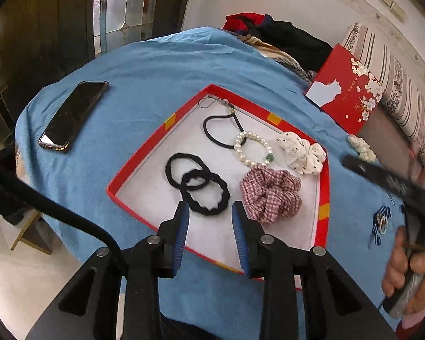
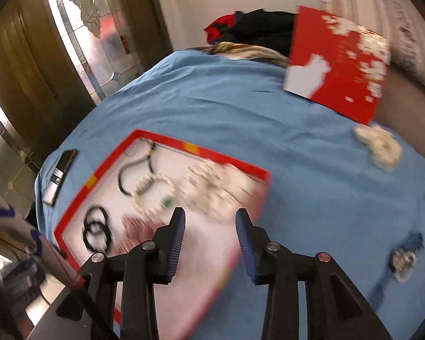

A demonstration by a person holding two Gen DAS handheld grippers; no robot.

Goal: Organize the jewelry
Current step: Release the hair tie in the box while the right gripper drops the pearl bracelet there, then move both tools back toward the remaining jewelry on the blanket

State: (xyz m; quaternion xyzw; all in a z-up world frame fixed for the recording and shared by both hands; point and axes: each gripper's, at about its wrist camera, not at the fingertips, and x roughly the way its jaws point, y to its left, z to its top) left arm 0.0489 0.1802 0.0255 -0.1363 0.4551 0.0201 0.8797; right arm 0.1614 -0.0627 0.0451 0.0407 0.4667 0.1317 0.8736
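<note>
A red-rimmed box tray [image 1: 324, 175] with a white floor lies on the blue cloth. In it are two black hair ties [image 1: 197, 184], a thin black cord loop [image 1: 212, 130], a pearl bracelet [image 1: 252, 148], a plaid scrunchie [image 1: 272, 195] and a white dotted scrunchie [image 1: 301, 153]. My left gripper [image 1: 210, 212] is open and empty, just above the tray's near side by the black ties. My right gripper [image 2: 209, 221] is open and empty over the tray's right part [image 2: 235, 167]; that view is blurred. A cream scrunchie [image 2: 379, 148] and a blue brooch [image 2: 405, 257] lie on the cloth to the right.
A black phone [image 1: 73, 114] lies on the cloth to the left. The red box lid with a white cat [image 1: 345, 90] leans at the back right. Dark clothes [image 1: 283, 36] are piled behind. The right hand and its tool [image 1: 405, 255] show at the right edge.
</note>
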